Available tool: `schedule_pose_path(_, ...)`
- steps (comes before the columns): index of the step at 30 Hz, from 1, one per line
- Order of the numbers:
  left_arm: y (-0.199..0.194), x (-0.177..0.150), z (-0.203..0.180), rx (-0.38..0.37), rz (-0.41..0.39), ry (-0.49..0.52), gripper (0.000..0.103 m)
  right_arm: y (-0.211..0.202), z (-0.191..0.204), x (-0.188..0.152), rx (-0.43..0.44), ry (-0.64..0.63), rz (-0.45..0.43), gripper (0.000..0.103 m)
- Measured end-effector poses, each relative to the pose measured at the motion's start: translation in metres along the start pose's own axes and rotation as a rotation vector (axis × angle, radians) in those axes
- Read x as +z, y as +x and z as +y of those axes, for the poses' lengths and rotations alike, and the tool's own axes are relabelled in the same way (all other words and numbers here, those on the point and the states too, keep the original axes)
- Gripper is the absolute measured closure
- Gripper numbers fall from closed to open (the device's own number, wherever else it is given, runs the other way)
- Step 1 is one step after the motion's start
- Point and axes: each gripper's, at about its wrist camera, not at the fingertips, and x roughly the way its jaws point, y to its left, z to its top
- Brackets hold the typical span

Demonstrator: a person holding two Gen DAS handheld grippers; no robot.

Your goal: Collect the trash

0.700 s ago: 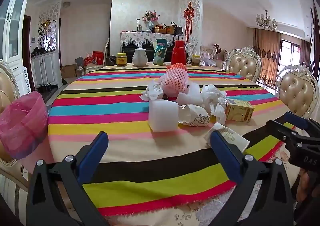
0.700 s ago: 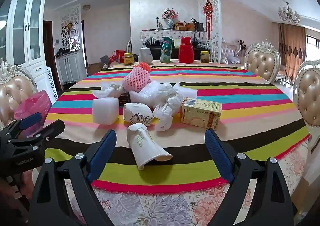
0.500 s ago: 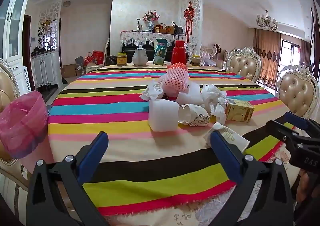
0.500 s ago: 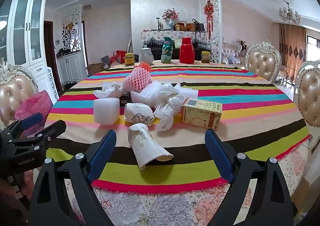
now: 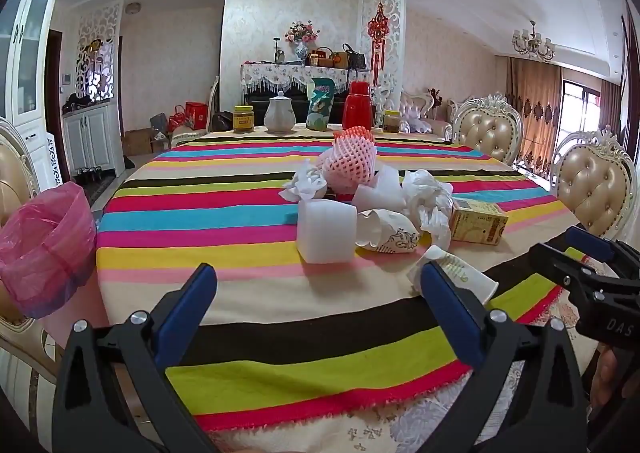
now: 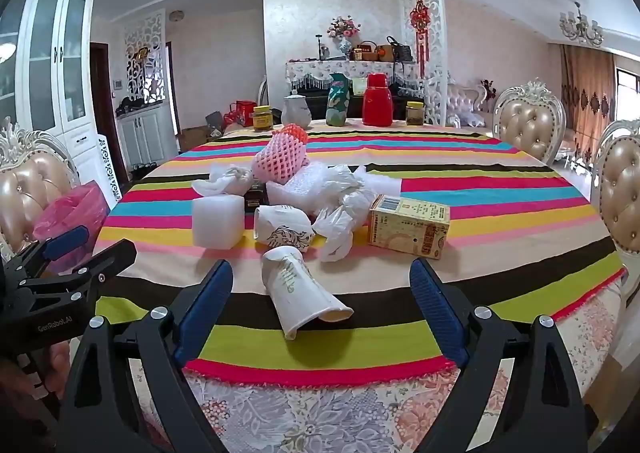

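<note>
Trash lies heaped mid-table; nearest piece, a crushed paper cup (image 6: 298,293), rests ahead of the right gripper (image 6: 320,305), long axis roughly along the fingers; right nearer; left gripper (image 5: 320,309) likewise wide apart, empty.

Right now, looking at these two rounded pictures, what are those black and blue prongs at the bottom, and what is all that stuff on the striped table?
No robot here: a person holds a hand tool in each hand, each with two blue-padded fingers and a wide-angle camera looking along them. One picture comes from the left gripper, the other from the right gripper; each also shows its partner at the edge. Both are open and hold nothing. On the striped tablecloth lies a heap of trash: a tipped paper cup, a white foam block, a yellow carton, crumpled plastic bags and a pink foam fruit net. A bin with a pink bag waits on the left.
</note>
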Motion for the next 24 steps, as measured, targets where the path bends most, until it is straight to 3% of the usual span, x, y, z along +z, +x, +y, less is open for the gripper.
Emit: schedule_pose_path(24, 0.0004, 0.0000, 0.0013, 0.001, 0.004, -0.003, 0.004, 0.0048, -0.0022, -0.0012, 0.014, 0.001, 0.002, 0.018)
